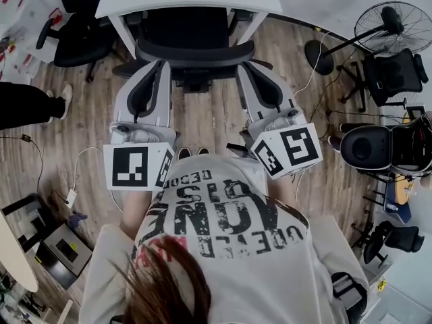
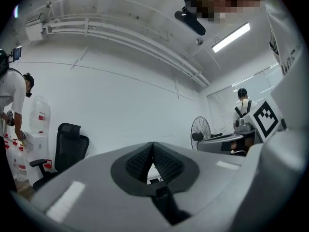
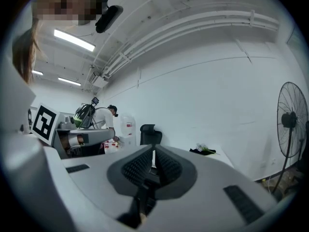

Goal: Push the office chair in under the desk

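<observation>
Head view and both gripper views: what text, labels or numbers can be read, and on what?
Shirt: black lettering, upside down and creased, unreadable.
Marker cube at left, marker cube at right: coded squares, no words.
Water bottle, red label: too small.

**Grey Tools, Printed Top: The Operator From Above**

At lower centre of the head view, the person wears a pale grey long-sleeved top (image 1: pixel 233 252) with bold black lettering and a dash of red, and brown hair (image 1: pixel 165 285) falls across it. The left gripper (image 1: pixel 158 66) and right gripper (image 1: pixel 245 71) are light grey shells with black inner recesses and black ribbed pads (image 2: pixel 167 164). Each gripper carries a white cube (image 1: pixel 135 166) with black square markers.
</observation>
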The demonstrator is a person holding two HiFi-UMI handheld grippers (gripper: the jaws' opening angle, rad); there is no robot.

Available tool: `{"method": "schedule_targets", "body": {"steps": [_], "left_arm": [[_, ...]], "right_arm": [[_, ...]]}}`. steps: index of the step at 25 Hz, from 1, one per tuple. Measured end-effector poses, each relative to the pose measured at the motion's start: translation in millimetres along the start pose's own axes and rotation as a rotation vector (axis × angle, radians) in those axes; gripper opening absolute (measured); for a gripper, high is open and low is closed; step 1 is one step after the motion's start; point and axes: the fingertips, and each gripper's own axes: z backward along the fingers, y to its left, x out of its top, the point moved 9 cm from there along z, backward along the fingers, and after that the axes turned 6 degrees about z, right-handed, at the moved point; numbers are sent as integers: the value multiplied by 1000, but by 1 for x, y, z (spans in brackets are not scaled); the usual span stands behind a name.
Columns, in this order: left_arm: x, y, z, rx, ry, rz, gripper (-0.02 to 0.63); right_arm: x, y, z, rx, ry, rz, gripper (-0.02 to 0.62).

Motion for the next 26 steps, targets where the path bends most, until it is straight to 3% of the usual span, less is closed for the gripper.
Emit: {"method": "schedule_targets", "body": {"steps": [19, 26], "left_arm": [[3, 4, 8, 16, 3, 31, 12], [2, 17, 5, 3, -54, -55, 12]], "right_arm": [[2, 7, 1, 13, -14, 10, 26], [1, 2, -12, -16, -84, 64, 25]]}}
